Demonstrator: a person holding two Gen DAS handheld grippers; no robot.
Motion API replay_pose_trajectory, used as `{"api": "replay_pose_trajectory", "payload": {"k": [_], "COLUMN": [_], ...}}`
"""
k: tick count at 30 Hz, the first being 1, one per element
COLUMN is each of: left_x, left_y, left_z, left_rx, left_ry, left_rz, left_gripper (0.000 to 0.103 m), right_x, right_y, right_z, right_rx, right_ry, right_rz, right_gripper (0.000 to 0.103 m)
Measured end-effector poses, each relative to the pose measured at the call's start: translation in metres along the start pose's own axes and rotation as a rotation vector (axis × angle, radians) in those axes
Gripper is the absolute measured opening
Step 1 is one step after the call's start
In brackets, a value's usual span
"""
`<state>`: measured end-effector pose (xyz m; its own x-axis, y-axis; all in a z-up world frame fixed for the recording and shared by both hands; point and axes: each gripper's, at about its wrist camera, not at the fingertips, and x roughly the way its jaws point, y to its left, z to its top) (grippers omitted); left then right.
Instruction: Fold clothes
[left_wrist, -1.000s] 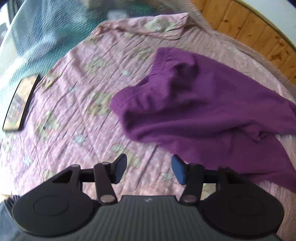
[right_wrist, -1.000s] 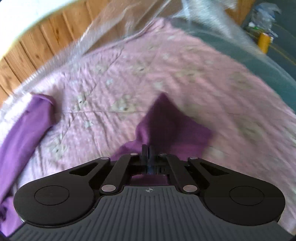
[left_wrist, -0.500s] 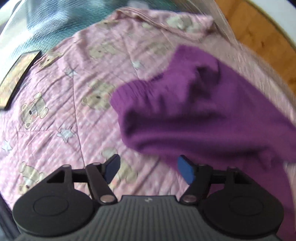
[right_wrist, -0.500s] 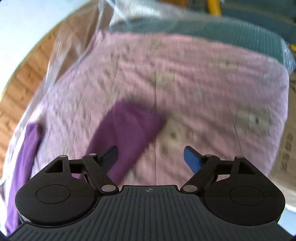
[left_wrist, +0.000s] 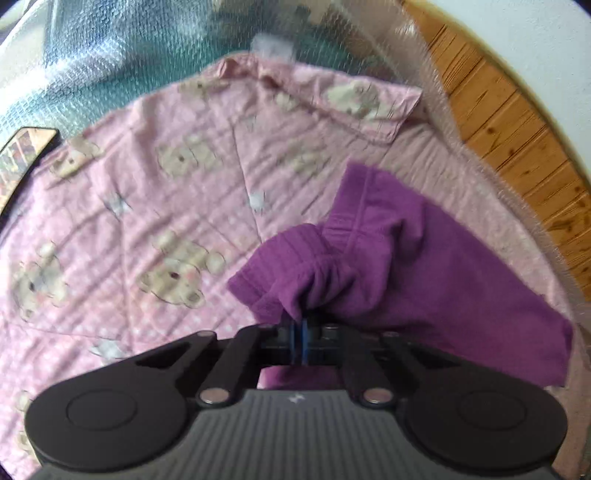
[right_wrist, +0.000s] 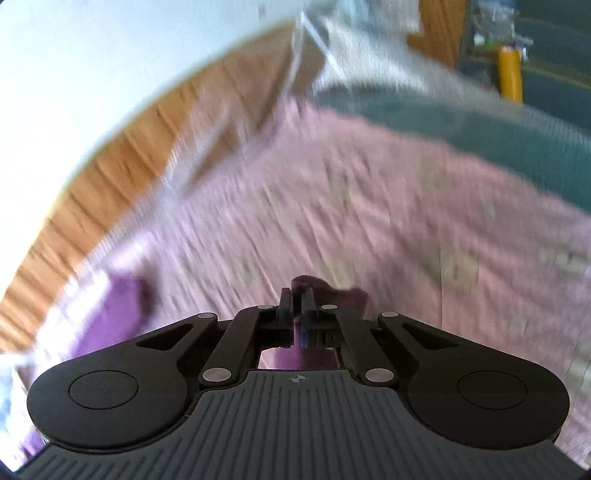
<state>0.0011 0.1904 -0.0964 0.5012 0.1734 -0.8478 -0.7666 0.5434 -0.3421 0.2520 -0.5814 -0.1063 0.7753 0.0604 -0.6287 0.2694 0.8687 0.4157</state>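
Note:
A purple garment (left_wrist: 424, 266) lies crumpled on a pink bear-print quilt (left_wrist: 147, 206), spreading right toward the wooden wall. My left gripper (left_wrist: 298, 332) is shut on a bunched edge of the garment near its ribbed hem. In the blurred right wrist view, my right gripper (right_wrist: 298, 314) is shut on another purple fold (right_wrist: 332, 293) of the same garment, and more of the garment (right_wrist: 110, 314) shows at the left.
A phone (left_wrist: 22, 155) lies at the quilt's left edge. A teal mattress under plastic wrap (left_wrist: 110, 62) lies beyond the quilt. Wooden wall panelling (left_wrist: 517, 129) runs along the right. A yellow object (right_wrist: 509, 74) stands far off in the right wrist view.
Both grippers were open half a second ago and have shut on the purple garment. The left gripper moved forward onto the hem. The right view is swinging fast.

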Motion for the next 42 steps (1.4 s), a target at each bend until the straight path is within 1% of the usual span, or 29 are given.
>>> {"api": "replay_pose_trajectory", "payload": {"k": [1,5,6,8,10,11,13,14,16,17,20,21,22,23,24,25,26,27,29,30,31,32,33,34,36,37,38,41,42], "left_x": [-0.007,-0.008,-0.007,-0.014,-0.037,-0.047,-0.068,-0.074,-0.072,-0.062,-0.016,-0.001,0.010,0.014,0.011,0.002,-0.009,-0.021,-0.040,-0.050,-0.052,-0.053,-0.046,-0.035,-0.003,0.016,0.035,0.095,0.108], "left_y": [0.005,0.013,0.010,0.001,-0.010,-0.015,-0.025,-0.027,-0.026,-0.019,0.006,0.013,0.018,0.022,0.024,0.025,0.026,0.026,0.025,0.024,0.021,0.018,0.009,0.002,-0.013,-0.021,-0.027,-0.043,-0.049], "left_z": [0.003,0.004,0.005,0.016,0.035,0.042,0.056,0.057,0.048,0.039,0.008,-0.002,-0.013,-0.020,-0.026,-0.029,-0.030,-0.028,-0.013,-0.005,0.009,0.022,0.036,0.049,0.066,0.074,0.079,0.088,0.089], "left_rx": [-0.008,0.001,0.004,0.003,0.012,0.022,0.043,0.061,0.123,0.134,0.139,0.147,0.158,0.165,0.166,0.160,0.161,0.172,0.201,0.215,0.221,0.226,0.225,0.221,0.221,0.222,0.223,0.224,0.228], "left_ry": [0.008,0.089,0.100,0.090,0.053,0.049,0.043,0.059,0.113,0.157,0.282,0.318,0.334,0.343,0.332,0.307,0.284,0.263,0.215,0.191,0.162,0.135,0.119,0.110,0.122,0.132,0.142,0.176,0.180], "left_rz": [-0.007,0.012,0.020,0.019,-0.013,-0.025,-0.048,-0.038,0.011,0.040,0.146,0.182,0.218,0.239,0.250,0.248,0.232,0.216,0.187,0.171,0.150,0.128,0.113,0.103,0.092,0.085,0.085,0.124,0.125], "left_gripper": [0.004,0.003,0.003,0.003,0.003,0.003,0.003,0.004,0.004,0.004,0.005,0.008,0.014,0.027,0.035,0.036,0.036,0.038,0.044,0.048,0.050,0.055,0.060,0.061,0.065,0.068,0.072,0.073,0.073], "right_x": [-0.007,0.003,0.014,0.035,0.038,0.034,0.018,0.010,0.000,-0.002,0.013,0.022,0.030,0.034,0.038,0.036,0.031,0.021,0.000,-0.008,-0.011,-0.011,-0.003,0.005,0.023,0.038,0.053,0.103,0.122], "right_y": [-0.004,-0.046,-0.059,-0.082,-0.088,-0.087,-0.087,-0.088,-0.090,-0.093,-0.119,-0.130,-0.140,-0.145,-0.148,-0.149,-0.146,-0.141,-0.130,-0.120,-0.109,-0.095,-0.073,-0.051,-0.006,0.023,0.053,0.139,0.169], "right_z": [0.009,0.019,0.013,0.001,-0.006,-0.004,0.007,0.013,0.017,0.016,-0.003,-0.010,-0.018,-0.024,-0.028,-0.029,-0.027,-0.022,-0.011,-0.006,-0.001,0.002,0.002,0.003,0.003,0.000,-0.005,-0.026,-0.033], "right_rx": [0.002,0.009,0.023,0.047,0.063,0.074,0.113,0.132,0.120,0.100,0.051,0.055,0.059,0.054,0.048,0.043,0.035,0.019,-0.014,-0.031,-0.047,-0.066,-0.093,-0.121,-0.176,-0.212,-0.248,-0.379,-0.433], "right_ry": [-0.025,0.012,0.053,0.131,0.142,0.128,0.076,0.054,0.053,0.066,0.148,0.190,0.234,0.252,0.267,0.258,0.226,0.174,0.065,0.022,-0.003,-0.013,-0.001,0.013,0.042,0.064,0.087,0.164,0.178], "right_rz": [-0.011,-0.163,-0.203,-0.271,-0.257,-0.227,-0.123,-0.072,-0.045,-0.062,-0.172,-0.207,-0.242,-0.264,-0.285,-0.296,-0.321,-0.368,-0.466,-0.484,-0.484,-0.468,-0.429,-0.387,-0.304,-0.247,-0.187,-0.048,-0.023], "right_gripper": [0.000,0.000,0.000,0.000,0.000,0.000,0.000,0.000,0.000,0.000,0.000,0.000,0.000,0.001,0.007,0.015,0.037,0.049,0.055,0.057,0.057,0.057,0.058,0.059,0.067,0.077,0.084,0.085,0.086]}}
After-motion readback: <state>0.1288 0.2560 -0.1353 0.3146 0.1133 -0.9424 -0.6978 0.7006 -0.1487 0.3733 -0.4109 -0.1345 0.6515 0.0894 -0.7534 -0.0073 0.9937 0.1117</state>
